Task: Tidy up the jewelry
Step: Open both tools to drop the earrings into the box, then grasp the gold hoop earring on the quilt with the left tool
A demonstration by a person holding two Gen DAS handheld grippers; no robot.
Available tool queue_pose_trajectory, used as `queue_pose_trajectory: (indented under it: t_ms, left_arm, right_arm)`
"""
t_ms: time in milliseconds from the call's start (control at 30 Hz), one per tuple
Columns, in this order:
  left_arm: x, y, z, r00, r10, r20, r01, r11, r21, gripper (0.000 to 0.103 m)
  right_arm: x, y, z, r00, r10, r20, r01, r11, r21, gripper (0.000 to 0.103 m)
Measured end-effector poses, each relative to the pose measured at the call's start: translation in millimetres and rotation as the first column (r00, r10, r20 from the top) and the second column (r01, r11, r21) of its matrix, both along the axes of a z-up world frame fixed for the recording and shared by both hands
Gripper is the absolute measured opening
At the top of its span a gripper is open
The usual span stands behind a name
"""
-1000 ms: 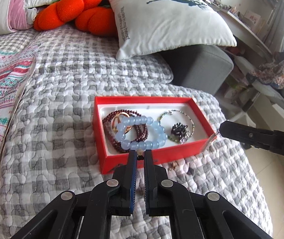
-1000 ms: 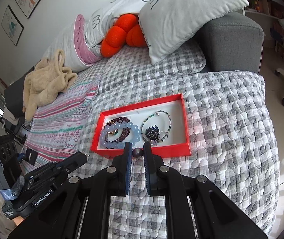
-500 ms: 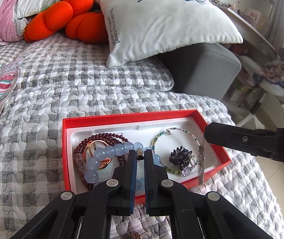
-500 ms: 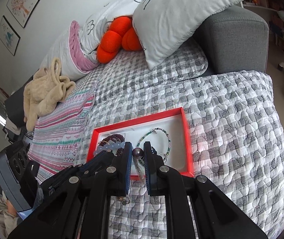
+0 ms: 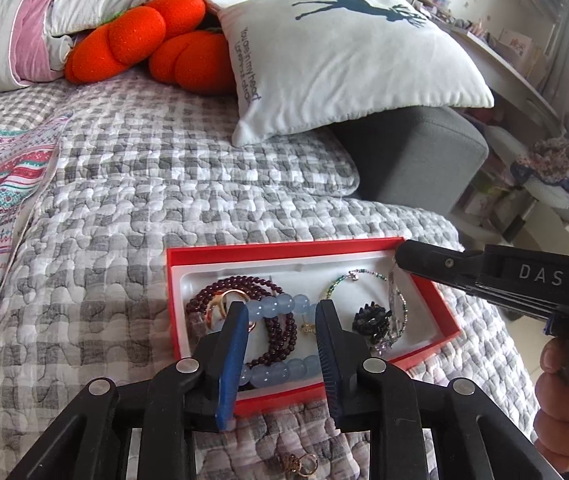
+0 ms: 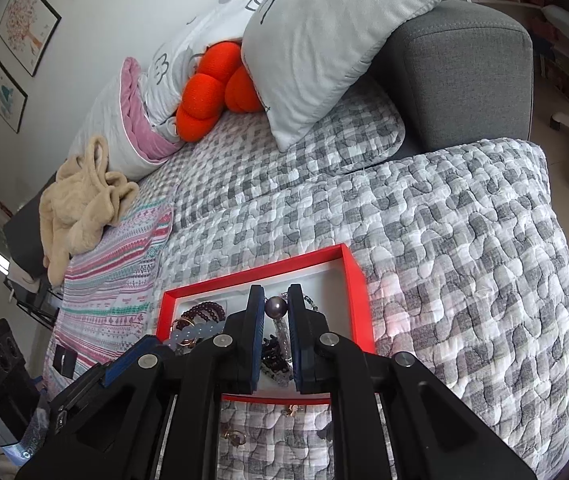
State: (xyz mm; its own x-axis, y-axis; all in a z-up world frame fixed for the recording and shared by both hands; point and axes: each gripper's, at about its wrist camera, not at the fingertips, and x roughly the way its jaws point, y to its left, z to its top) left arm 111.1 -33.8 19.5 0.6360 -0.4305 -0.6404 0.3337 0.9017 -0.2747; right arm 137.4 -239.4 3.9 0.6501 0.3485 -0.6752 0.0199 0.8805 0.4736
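Note:
A red box (image 5: 284,249) with a white lining lies on the checked quilt. It holds a dark red bead bracelet (image 5: 244,283), a pale blue bead bracelet (image 5: 280,304), a thin beaded bangle (image 5: 348,278) and a black flower piece (image 5: 372,318). My left gripper (image 5: 280,318) hangs over the box's near side, its jaws opening. A small gold piece (image 5: 306,328) lies loose in the box between its fingers. My right gripper (image 6: 276,300) is shut on a dark pearl earring (image 6: 276,306), whose crystal drop (image 5: 394,294) dangles over the box's right end (image 6: 348,280).
More gold jewelry (image 5: 296,465) lies on the quilt in front of the box, also in the right wrist view as small gold pieces (image 6: 233,437). Pillows (image 5: 344,52) and an orange cushion (image 5: 140,36) sit at the back. The grey sofa arm (image 6: 460,72) stands far right.
My left gripper moved forward over the box and its jaws parted, leaving the small gold piece inside. The right gripper came in over the box's right end, still holding the pearl earring.

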Motion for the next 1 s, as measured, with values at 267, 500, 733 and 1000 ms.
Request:
queue_pose_trajectory:
  t_ms: [267, 500, 733, 1000]
  left_arm:
    - [-10.7, 12.2, -4.7, 0.998, 0.020, -0.063, -0.016, 0.997, 0.075, 0.043]
    - [-26.2, 18.3, -12.2, 0.992, 0.025, -0.124, -0.013, 0.995, 0.098, 0.054]
    - [-36.0, 17.0, -32.2, 0.978, 0.029, -0.209, -0.008, 0.995, 0.101, 0.055]
    - [-51.7, -1.4, -50.2, 0.984, -0.058, -0.167, 0.080, 0.989, 0.126, 0.055]
  right_arm:
    - [-3.8, 1.7, 2.6, 1.000, 0.014, -0.013, -0.014, 0.999, -0.051, 0.034]
    - [-28.3, -1.2, 10.2, 1.000, 0.007, -0.024, -0.011, 0.991, -0.136, 0.038]
    - [-55.8, -0.5, 3.7, 0.996, 0.023, -0.089, -0.041, 0.978, -0.202, 0.038]
    - [-71.4, -6.5, -23.8, 0.984, 0.006, -0.179, -0.052, 0.967, -0.249, 0.050]
